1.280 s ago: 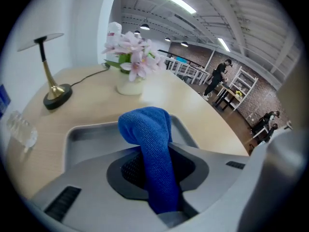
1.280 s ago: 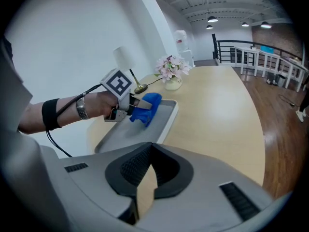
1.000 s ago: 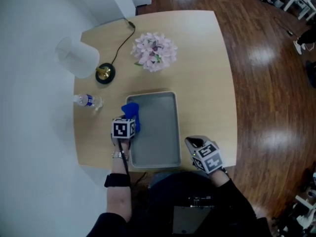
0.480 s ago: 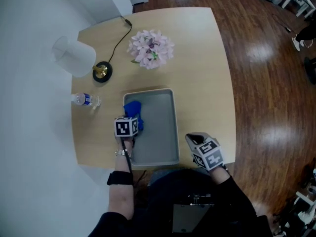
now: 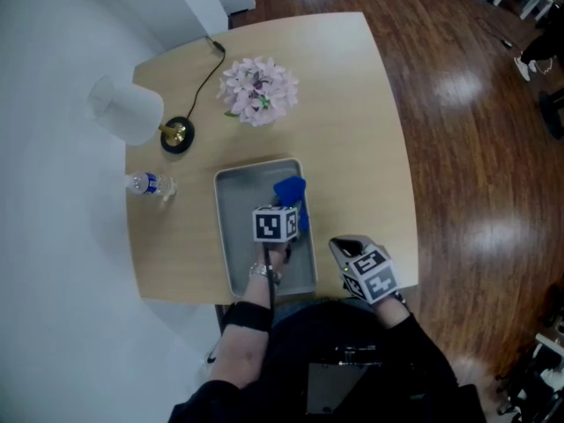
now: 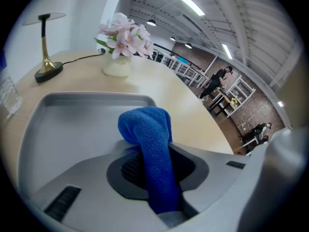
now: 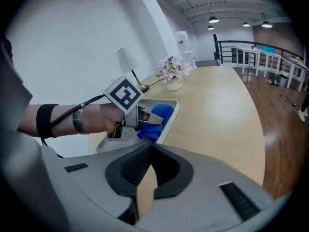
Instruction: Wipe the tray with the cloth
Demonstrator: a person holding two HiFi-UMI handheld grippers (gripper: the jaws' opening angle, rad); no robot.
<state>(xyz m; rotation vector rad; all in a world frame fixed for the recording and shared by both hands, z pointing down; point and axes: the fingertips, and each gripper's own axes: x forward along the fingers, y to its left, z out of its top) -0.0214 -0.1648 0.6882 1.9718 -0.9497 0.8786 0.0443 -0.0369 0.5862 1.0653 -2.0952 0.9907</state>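
Lying against the right side of the tray (image 5: 236, 227), just below the frame's centre in the head view, the cloth (image 5: 291, 192) is a blue bunch. One fold of it runs down between the jaws of the left gripper (image 5: 293, 211), which are clenched on it. In the left gripper view the fabric fills the gap between the pads and mushrooms out above them onto the grey tray floor.

A second ago the cloth and this gripper sat at the tray's left edge, near its upper left corner. Both have since crossed to the right side, and the forearm now reaches up over the tray's lower edge. The tray itself lies where it did, and it holds the cloth only.

To the lower right, the right gripper (image 5: 345, 250) keeps its place over the table (image 5: 352, 130) just beside the tray's lower right corner. Its pads meet at the tips with nothing between them.

Further out, a bottle (image 5: 152, 184) lies left of the tray. A lamp (image 5: 132, 113) and flowers (image 5: 257, 91) stand above it.
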